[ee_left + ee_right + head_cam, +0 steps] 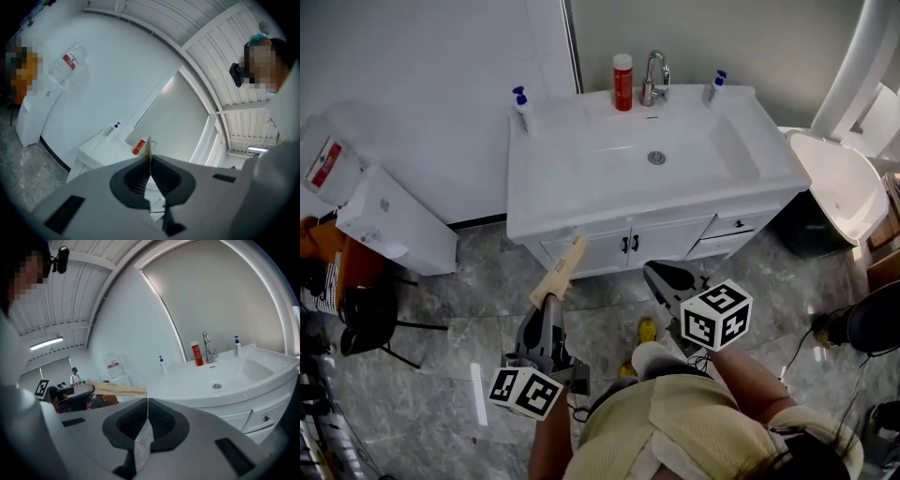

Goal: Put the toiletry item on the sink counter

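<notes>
Your left gripper [547,302] is held level toward the sink counter [542,178], clamped on the tan toiletry item [560,270] | your right gripper [654,273] tilts slightly down, jaws together, empty.

Red btl [622,82], white counter [542,183] (grey marbled floor [469,309]), tan item [560,272].

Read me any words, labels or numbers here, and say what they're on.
Nothing can be read.
The jug has a red label: too blurred.
Print on the red bottle: too small.
No print shows on the tan pack.
Only square markers on the cubes.
</notes>
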### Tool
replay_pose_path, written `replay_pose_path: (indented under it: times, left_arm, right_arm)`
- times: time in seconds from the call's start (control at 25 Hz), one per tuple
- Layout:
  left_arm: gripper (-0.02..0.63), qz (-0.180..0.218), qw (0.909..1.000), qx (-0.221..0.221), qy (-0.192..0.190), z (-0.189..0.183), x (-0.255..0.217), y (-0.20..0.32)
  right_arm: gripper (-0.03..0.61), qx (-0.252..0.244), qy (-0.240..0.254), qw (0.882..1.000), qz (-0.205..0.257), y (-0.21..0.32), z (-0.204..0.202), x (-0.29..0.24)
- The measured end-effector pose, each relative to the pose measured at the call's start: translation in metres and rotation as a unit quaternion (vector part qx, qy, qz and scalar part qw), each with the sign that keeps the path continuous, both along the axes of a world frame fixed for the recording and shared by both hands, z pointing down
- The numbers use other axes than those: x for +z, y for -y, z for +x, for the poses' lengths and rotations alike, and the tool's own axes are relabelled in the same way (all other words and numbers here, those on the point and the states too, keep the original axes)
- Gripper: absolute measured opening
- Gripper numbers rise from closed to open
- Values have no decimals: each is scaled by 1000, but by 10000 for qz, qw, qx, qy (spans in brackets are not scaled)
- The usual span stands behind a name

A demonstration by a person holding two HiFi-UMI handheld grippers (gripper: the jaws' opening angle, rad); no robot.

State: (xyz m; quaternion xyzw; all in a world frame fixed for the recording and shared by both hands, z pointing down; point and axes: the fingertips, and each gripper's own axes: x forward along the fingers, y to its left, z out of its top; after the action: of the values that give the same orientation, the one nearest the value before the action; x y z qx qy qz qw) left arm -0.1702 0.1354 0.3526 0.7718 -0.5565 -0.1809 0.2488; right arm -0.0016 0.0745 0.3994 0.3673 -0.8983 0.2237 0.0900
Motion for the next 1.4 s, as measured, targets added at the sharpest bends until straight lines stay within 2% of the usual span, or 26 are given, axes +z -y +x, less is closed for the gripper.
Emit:
replay_pose_path:
  times: [0.68, 1.4]
  left_arm:
    - [37, -92, 9999, -124, 67, 11, 0, 108]
    - [37, -211, 9984, -349, 379, 43, -2, 183]
  right_arm:
    - [28, -213, 61, 9998, 11, 108, 4, -4]
    - [28, -288, 220, 9993, 51, 183, 42, 4]
